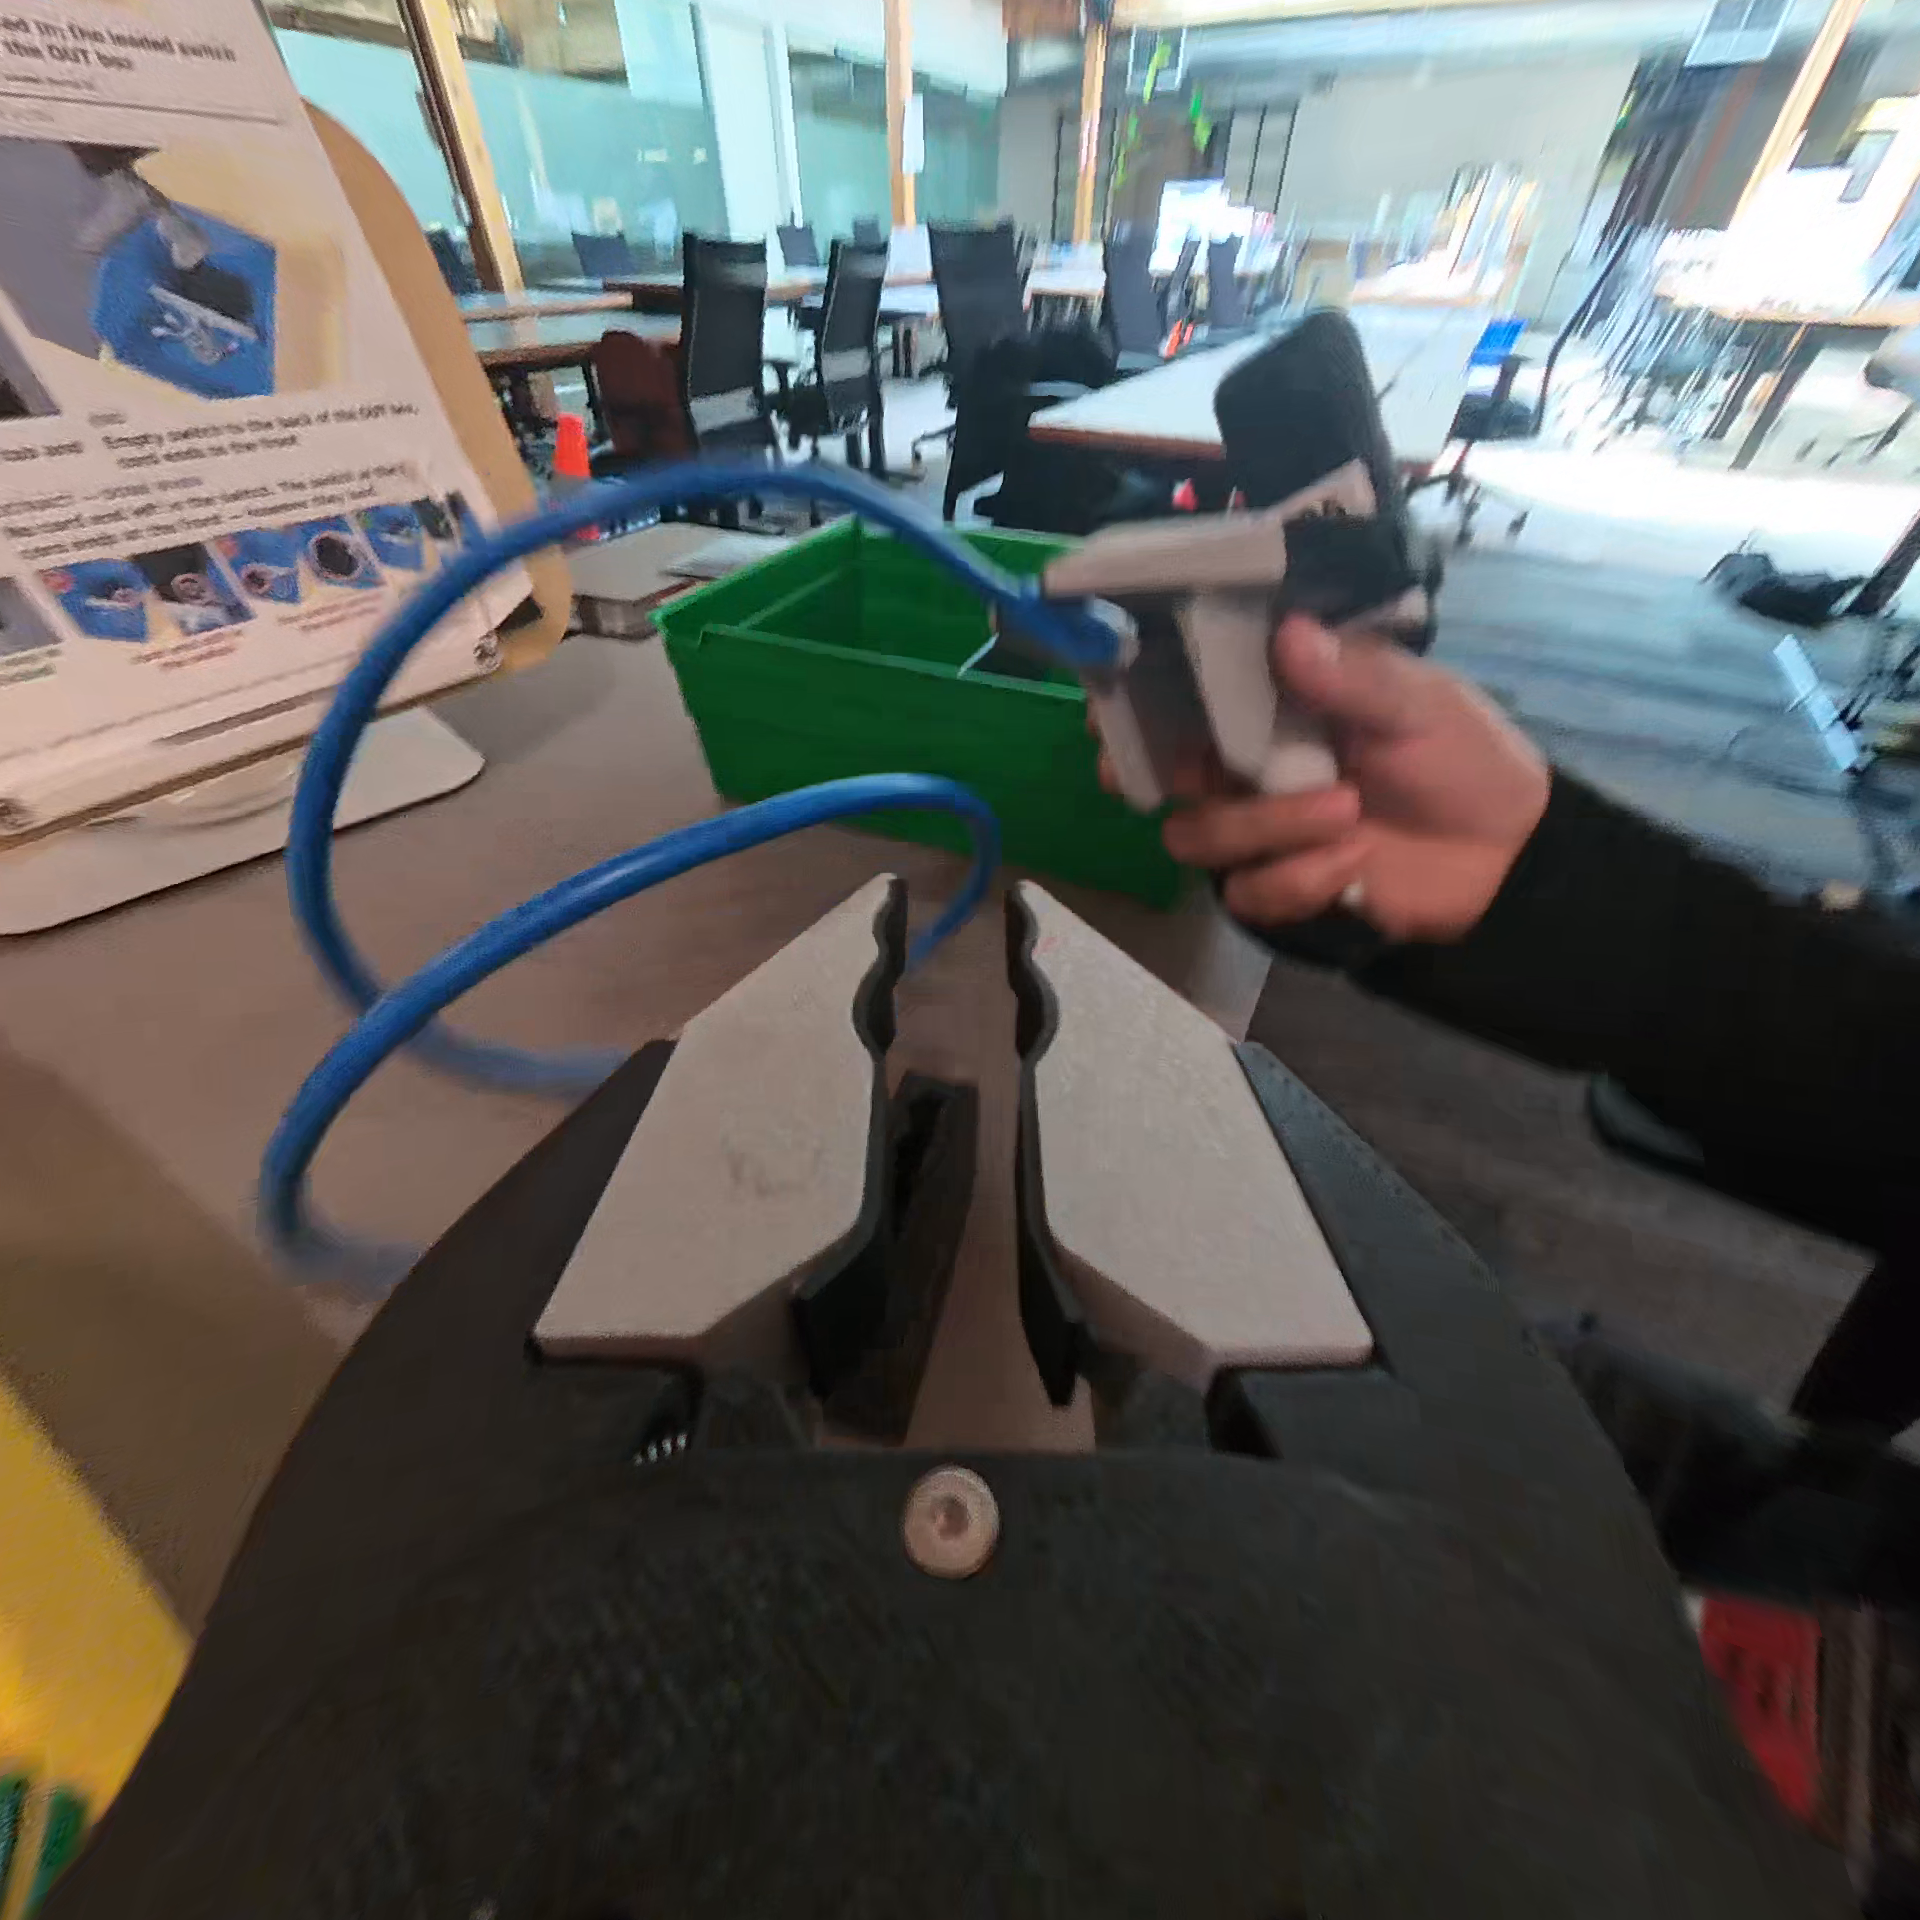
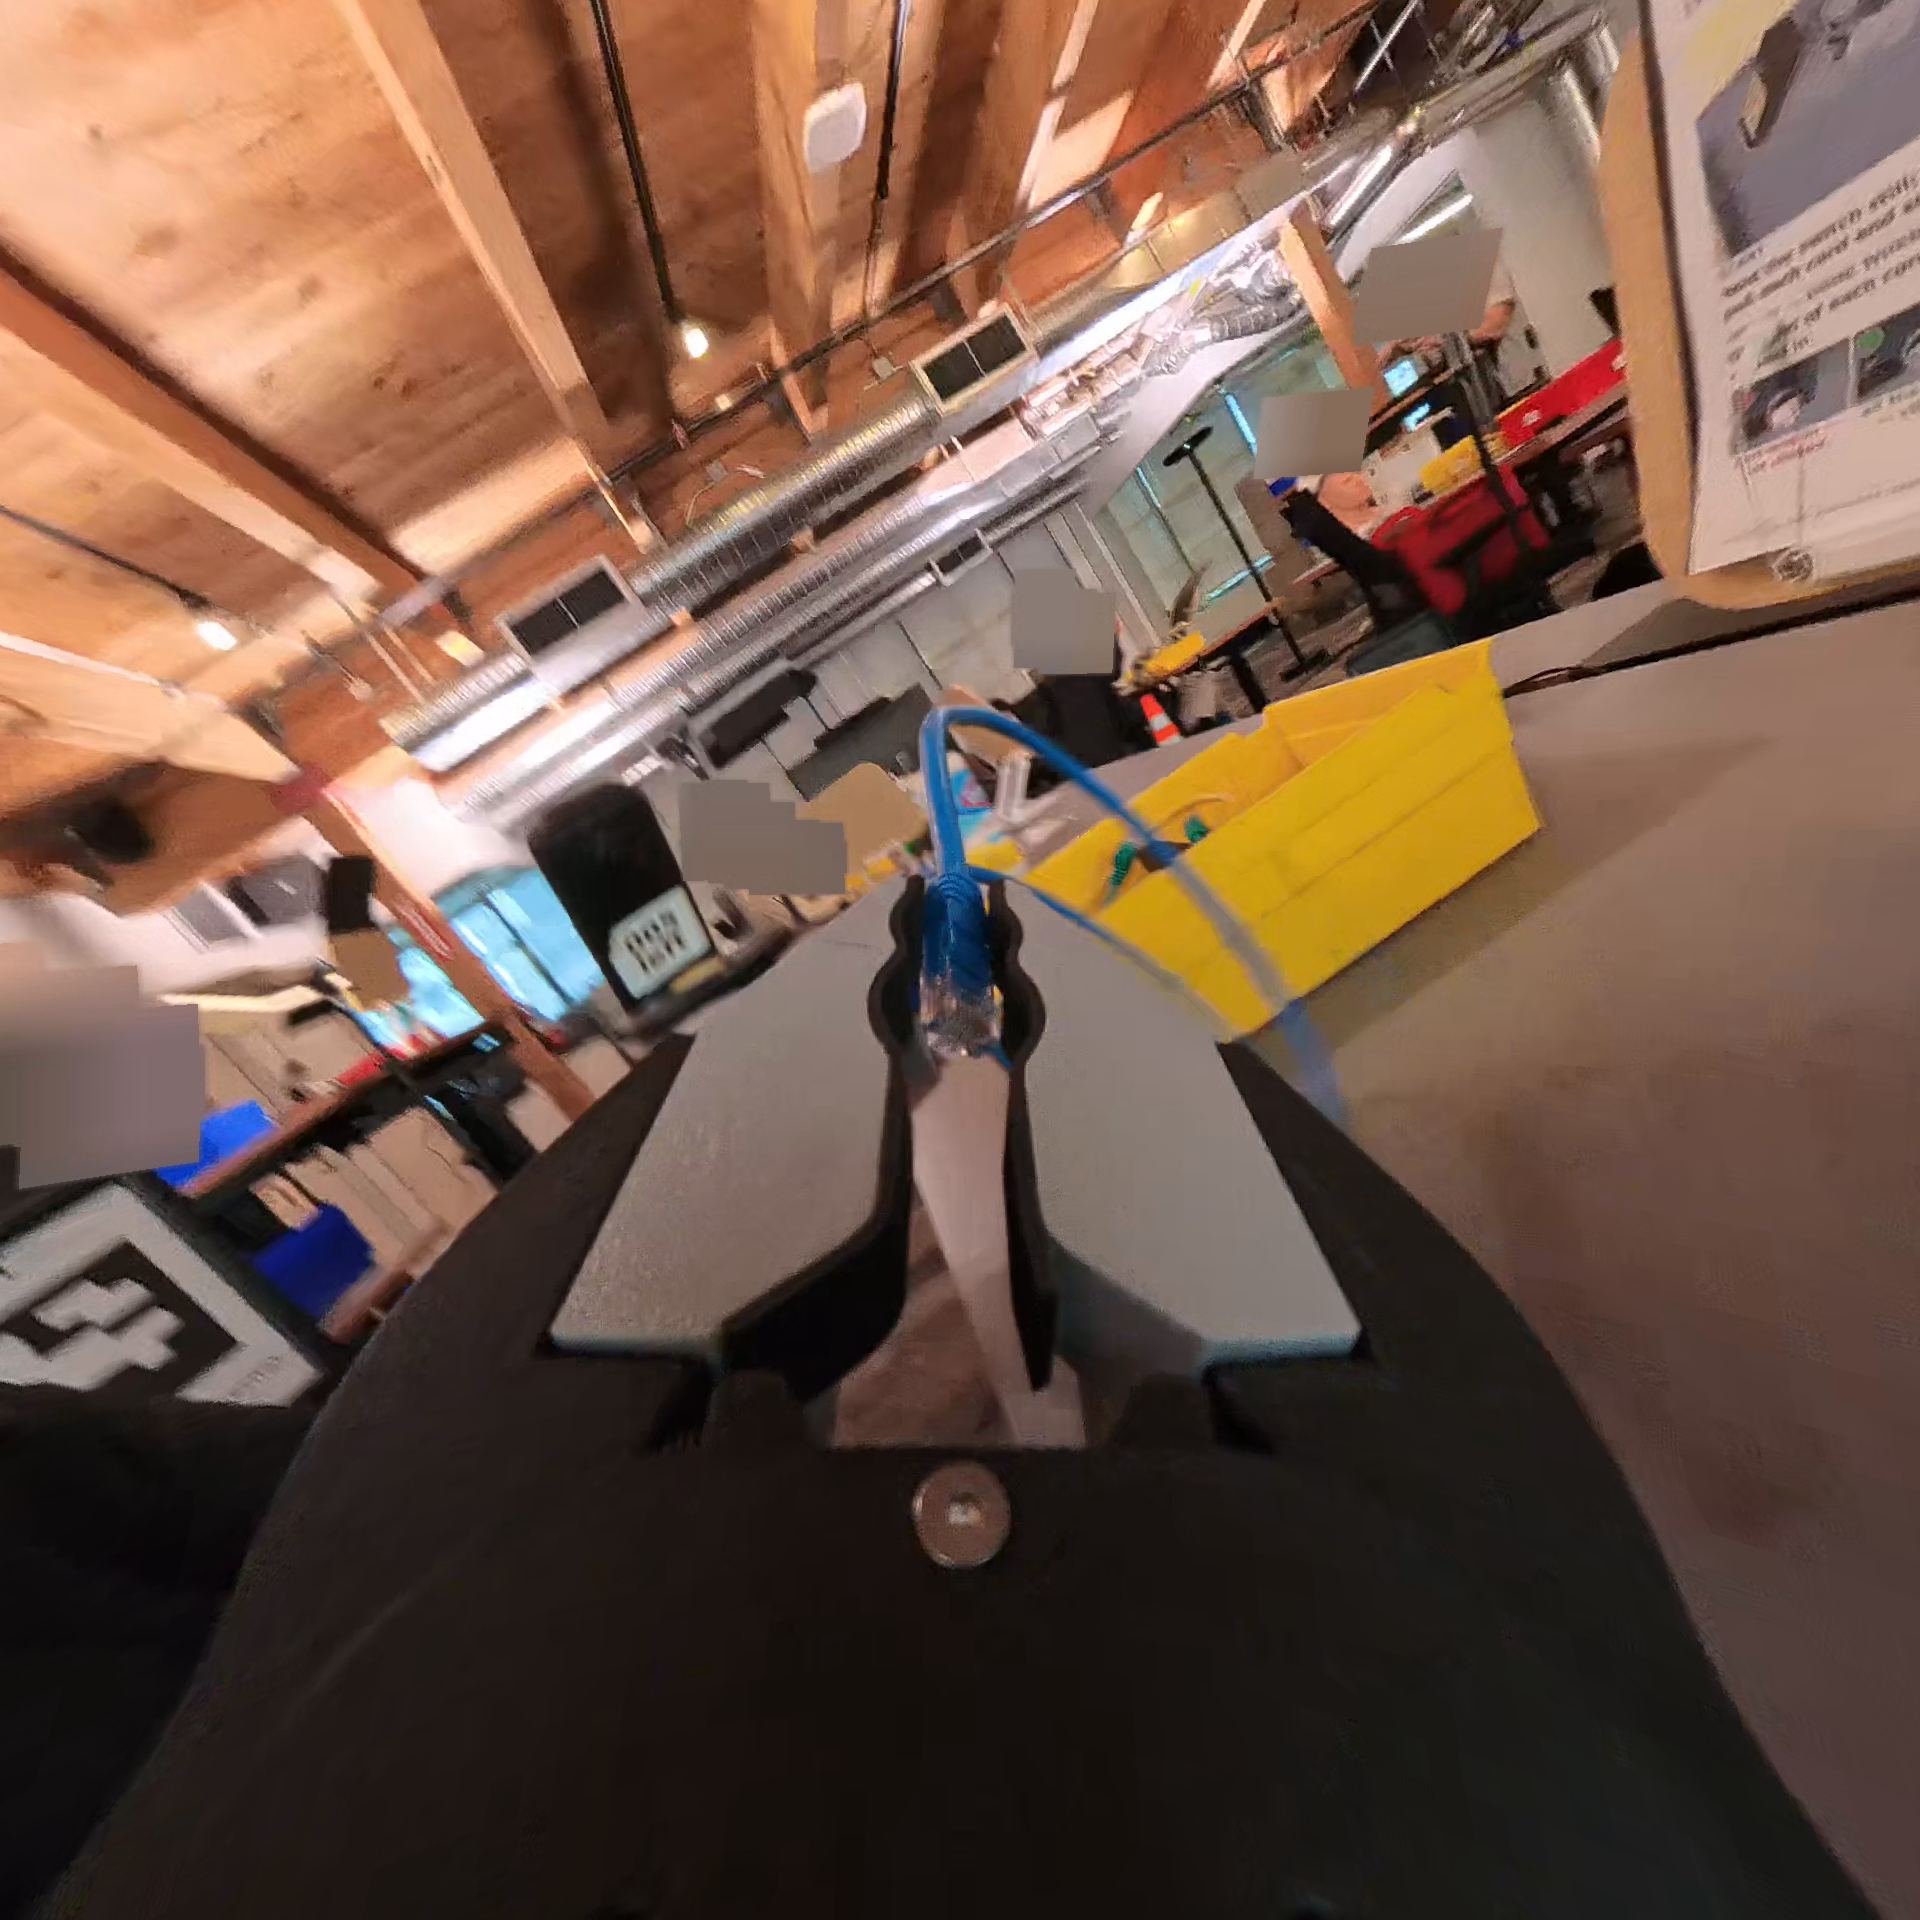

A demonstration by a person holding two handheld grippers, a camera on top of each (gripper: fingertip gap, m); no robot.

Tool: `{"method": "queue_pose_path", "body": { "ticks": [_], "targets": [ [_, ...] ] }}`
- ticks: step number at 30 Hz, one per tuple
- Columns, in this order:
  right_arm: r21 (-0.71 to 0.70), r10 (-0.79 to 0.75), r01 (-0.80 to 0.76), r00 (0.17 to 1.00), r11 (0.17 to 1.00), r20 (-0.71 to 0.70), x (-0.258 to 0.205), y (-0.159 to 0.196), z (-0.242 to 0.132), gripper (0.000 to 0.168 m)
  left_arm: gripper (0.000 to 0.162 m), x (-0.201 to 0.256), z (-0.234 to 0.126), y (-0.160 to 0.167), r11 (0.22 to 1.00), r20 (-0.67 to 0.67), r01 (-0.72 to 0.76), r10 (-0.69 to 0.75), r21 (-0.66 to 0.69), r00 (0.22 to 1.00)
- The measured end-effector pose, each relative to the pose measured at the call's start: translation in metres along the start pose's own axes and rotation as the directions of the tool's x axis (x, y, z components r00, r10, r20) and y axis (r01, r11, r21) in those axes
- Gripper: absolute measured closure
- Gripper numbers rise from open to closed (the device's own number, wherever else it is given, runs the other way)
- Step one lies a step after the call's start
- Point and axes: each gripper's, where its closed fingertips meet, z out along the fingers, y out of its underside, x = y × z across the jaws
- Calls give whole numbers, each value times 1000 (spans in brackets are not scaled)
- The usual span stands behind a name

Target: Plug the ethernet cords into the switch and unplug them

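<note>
The left wrist view looks forward along its own claw (image 1: 954, 935), roughly level over the table (image 1: 582, 831), toward a green bin (image 1: 883, 717) and the other claw (image 1: 1081, 634) close ahead. The right wrist view is rolled and tipped upward, taking in ceiling beams, with a yellow bin (image 2: 1351, 862) near. Both views share the blue cable (image 1: 436, 665) and the table.
</note>
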Motion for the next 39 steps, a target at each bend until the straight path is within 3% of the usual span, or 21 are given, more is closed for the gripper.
{"method": "queue_pose_path", "body": {
  "ticks": [7,9,11,15,17,20,24,29,31,33,39],
  "targets": [
    [-40,-245,242,954,970,-172,6,-9,-17,168,136,-5,51,-32,990,-62,138,-140,-42,988],
    [-93,-254,238,939,967,-233,20,-4,-19,168,142,-17,69,-35,989,-34,143,-145,-43,989],
    [-152,-276,242,923,958,-269,32,5,-20,168,162,-32,86,-25,982,-6,161,-162,-100,987],
    [-280,-342,255,881,925,-327,36,13,-26,168,162,-36,93,-12,963,-53,197,-210,-186,976],
    [-325,-423,313,832,892,-360,32,6,-32,163,147,-33,85,-7,962,-72,169,-188,-215,979],
    [-335,-498,385,778,860,-383,28,-5,-40,157,136,-38,67,7,957,-13,72,-79,-281,997],
    [-405,-481,330,798,853,-364,37,10,-41,150,134,-51,48,19,922,52,-111,139,-372,989],
    [-458,-489,313,805,832,-337,35,20,-38,147,138,-47,45,48,758,-158,-286,239,-586,958],
    [-448,-494,328,804,832,-330,30,16,-38,147,149,-57,41,63,654,-216,-343,269,-674,939],
    [-438,-504,343,797,831,-333,28,12,-42,147,148,-65,29,77,544,-292,-376,238,-750,926],
    [-412,-481,329,804,850,-349,34,4,-53,147,141,-77,2,108,284,-522,-591,286,-755,804]
  ]
}}
